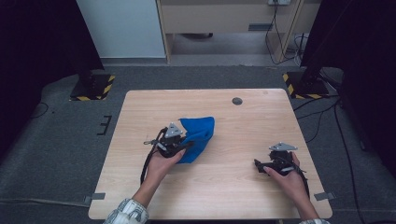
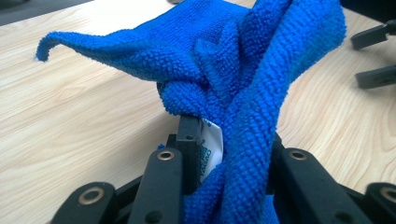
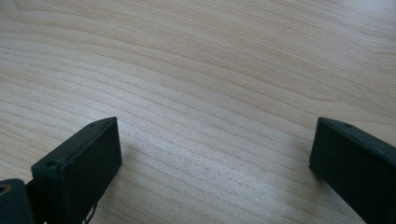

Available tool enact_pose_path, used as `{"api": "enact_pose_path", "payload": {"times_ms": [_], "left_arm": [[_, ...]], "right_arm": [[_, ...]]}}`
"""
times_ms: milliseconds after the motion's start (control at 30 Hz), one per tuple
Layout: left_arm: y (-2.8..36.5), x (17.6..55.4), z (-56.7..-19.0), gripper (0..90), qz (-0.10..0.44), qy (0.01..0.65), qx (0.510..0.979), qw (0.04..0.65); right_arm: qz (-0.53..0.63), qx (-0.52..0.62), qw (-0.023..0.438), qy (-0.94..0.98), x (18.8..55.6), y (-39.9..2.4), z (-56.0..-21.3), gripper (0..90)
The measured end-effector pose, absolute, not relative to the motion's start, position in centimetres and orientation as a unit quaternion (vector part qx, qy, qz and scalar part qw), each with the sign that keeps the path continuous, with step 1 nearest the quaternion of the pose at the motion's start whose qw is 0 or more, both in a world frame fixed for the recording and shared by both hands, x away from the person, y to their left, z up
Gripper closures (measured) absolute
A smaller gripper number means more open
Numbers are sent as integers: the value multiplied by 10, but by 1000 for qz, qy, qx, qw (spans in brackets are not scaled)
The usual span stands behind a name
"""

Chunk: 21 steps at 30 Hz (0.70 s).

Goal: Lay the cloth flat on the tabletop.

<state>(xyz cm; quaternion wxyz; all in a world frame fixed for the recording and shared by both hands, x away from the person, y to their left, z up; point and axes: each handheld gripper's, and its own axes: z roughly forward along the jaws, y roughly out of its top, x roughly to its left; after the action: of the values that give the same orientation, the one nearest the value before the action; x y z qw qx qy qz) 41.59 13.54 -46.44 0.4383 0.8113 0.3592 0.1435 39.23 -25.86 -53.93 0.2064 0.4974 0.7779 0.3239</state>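
A person is working at a light wooden table [image 1: 224, 186] with a hand-held gripper in each hand, and the work appears to be folding a blue cloth [image 1: 198, 135]. The cloth is lying near the middle of the table, slightly left of centre, with its near edge bunched and lifting off the wood. The left gripper [image 1: 186, 146] is clenching that bunched edge: in the left gripper view, its black jaws are squeezing thick folds of the towelling [image 2: 243, 93], with a small white care label [image 2: 208, 149] tucked against one jaw. The right gripper [image 1: 258, 164] is resting low over bare wood, well apart from the cloth, with its jaws spread wide and nothing between them. To fold well, the left hand should probably be carrying the pinched edge over in a smooth arc, keeping it high enough that the loose corner [image 2: 44, 46] is not dragging or curling under. The free gripper could be pinning the far side. Open tabletop surrounds the cloth on all sides, and the table's edges are well apart from it.
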Motion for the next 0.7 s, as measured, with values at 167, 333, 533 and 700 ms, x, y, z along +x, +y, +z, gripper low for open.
{"api": "enact_pose_path", "payload": {"times_ms": [167, 333, 533, 700], "left_arm": [[115, 420, -467, 700, 130, 351, 818, 436], [94, 422, -476, 700, 121, 343, 829, 424], [68, 429, -500, 695, 111, 332, 850, 393], [60, 428, -522, 650, 118, 338, 856, 374]], "right_arm": [[324, 497, 206, 778, 392, -259, -539, 22], [324, 498, 207, 777, 392, -258, -539, 23], [324, 498, 207, 777, 392, -258, -539, 24], [324, 496, 206, 779, 392, -259, -539, 24]]}}
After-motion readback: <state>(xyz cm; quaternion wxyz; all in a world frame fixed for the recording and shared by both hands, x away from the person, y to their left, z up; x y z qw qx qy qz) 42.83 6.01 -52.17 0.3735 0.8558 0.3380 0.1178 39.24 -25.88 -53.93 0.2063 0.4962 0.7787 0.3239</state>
